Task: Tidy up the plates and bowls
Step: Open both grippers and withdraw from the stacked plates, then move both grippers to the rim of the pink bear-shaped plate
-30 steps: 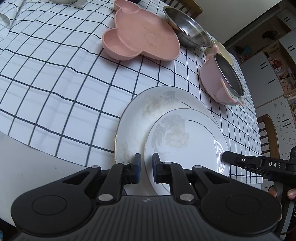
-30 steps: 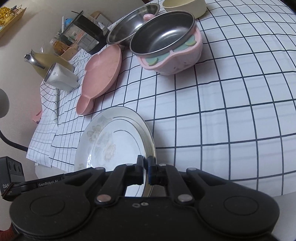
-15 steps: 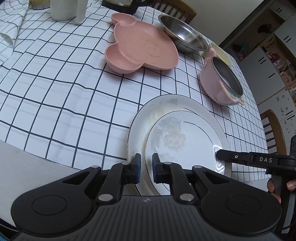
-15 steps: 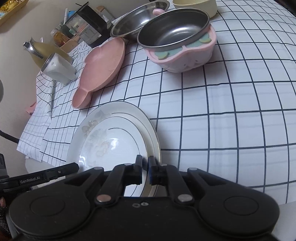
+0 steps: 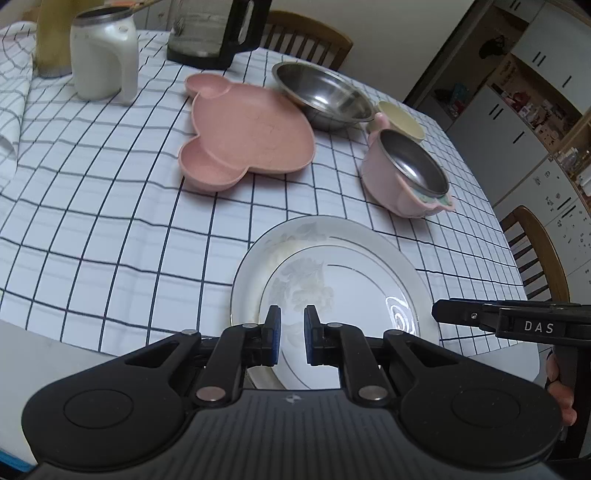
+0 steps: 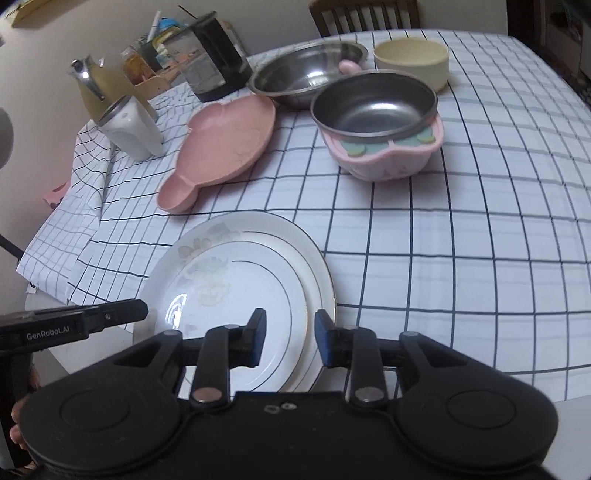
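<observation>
Plates first: a smaller floral plate (image 5: 343, 295) sits stacked inside a larger gold-rimmed plate (image 5: 258, 258), low centre of both frames, at the near edge of the checked tablecloth (image 5: 110, 206). I find both lying flat, the small one offset toward the near rim of the large one.

My left gripper (image 5: 291, 336) stands at the bottom of the left wrist view, above the near rim of the stack. Its jaws are nearly closed, with a narrow gap; I see nothing held between them. My right gripper (image 6: 290, 339) is at the bottom of the right wrist view. Its jaws have just been opening and now stand moderately apart; the plate rims show through the gap, but the pads do not press on them. A hand (image 5: 561, 391) shows at the lower right edge of the left view.

Further up the frame, left of centre, lies a pink mouse-shaped plate (image 5: 247, 136). To its right stands a pink bowl with a steel liner (image 6: 376, 122), apart from the stack. Behind these sit a steel bowl (image 5: 321, 96), just beside the pink plate, and a cream bowl (image 6: 412, 62).

At the upper left I note a white jug (image 5: 103, 55) and a dark-handled pitcher (image 5: 218, 29). Wooden chairs (image 5: 310, 37) stand beyond the table.
</observation>
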`<state>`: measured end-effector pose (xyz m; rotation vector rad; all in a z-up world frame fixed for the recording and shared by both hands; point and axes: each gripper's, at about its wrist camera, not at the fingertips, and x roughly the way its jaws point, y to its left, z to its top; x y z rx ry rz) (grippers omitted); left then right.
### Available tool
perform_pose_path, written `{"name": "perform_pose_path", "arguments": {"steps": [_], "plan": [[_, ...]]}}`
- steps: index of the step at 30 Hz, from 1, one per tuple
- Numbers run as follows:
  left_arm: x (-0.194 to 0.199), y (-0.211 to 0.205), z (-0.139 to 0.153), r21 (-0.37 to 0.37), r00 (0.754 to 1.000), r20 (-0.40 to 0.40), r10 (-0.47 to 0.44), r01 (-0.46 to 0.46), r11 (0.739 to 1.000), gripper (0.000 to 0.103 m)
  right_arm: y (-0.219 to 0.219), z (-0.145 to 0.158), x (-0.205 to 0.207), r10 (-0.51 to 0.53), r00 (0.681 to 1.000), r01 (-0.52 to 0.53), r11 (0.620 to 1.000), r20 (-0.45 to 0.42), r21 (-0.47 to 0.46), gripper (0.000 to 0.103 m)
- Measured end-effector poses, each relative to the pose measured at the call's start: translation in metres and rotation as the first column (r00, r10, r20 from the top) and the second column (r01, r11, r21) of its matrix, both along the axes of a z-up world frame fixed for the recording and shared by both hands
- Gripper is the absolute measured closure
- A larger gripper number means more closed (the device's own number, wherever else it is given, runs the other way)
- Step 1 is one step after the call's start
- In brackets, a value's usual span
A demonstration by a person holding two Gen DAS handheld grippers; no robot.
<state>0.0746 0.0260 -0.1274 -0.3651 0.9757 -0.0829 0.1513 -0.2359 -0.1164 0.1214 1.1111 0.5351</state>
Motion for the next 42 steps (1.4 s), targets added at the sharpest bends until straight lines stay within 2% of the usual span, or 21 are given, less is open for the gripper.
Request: {"name": "perform_pose_path", "arguments": {"steps": [5,8,10,13,17,19,20,22,25,30,42], "plan": [[-0.002,-0.003,0.015,0.017,0.999,0.048,-0.016,0.015,1.0,0.088,0.008,0.022,-0.01,0.025,0.996,-0.024,1.0,0.082,-0.021,0.059],[-0.002,-0.001,0.025,0.029,0.997,0.082,-0.015,0.013,0.999,0.079,0.016,0.037,-0.014,0.041,0.99,-0.037,0.999,0.133,-0.031,0.05],[-0.002,0.001,0.033,0.035,0.994,0.107,-0.007,0.003,0.999,0.063,0.021,0.046,-0.015,0.047,0.985,-0.042,0.998,0.163,-0.037,0.037],[0.001,0.004,0.045,0.057,0.988,0.154,0.014,-0.023,0.998,0.044,0.029,0.058,-0.015,0.051,0.978,-0.044,0.998,0.203,-0.039,0.031],[0.008,0.005,0.057,0.085,0.982,0.189,0.018,-0.035,0.996,0.04,0.041,0.07,-0.014,0.061,0.965,-0.05,0.998,0.254,-0.048,0.02],[0.012,0.005,0.061,0.108,0.978,0.206,0.022,-0.045,0.993,0.028,0.047,0.075,-0.013,0.068,0.957,-0.054,0.997,0.282,-0.057,0.018],[0.015,0.006,0.062,0.119,0.977,0.213,0.031,-0.058,0.991,0.025,0.05,0.076,-0.011,0.073,0.954,-0.057,0.996,0.291,-0.063,0.016],[0.02,0.009,0.064,0.127,0.974,0.22,0.045,-0.075,0.989,0.025,0.057,0.079,-0.008,0.084,0.945,-0.064,0.995,0.316,-0.074,0.005],[0.032,0.016,0.062,0.136,0.973,0.218,0.072,-0.103,0.985,0.025,0.067,0.082,-0.001,0.098,0.93,-0.069,0.993,0.353,-0.092,0.0],[0.059,0.032,0.059,0.18,0.965,0.232,0.119,-0.163,0.97,0.025,0.082,0.076,0.024,0.102,0.927,-0.071,0.993,0.361,-0.099,0.0],[0.146,0.062,0.032,0.264,0.967,0.163,0.194,-0.232,0.936,0.025,0.12,0.039,0.107,0.107,0.943,-0.067,0.989,0.314,-0.135,0.0]]}}
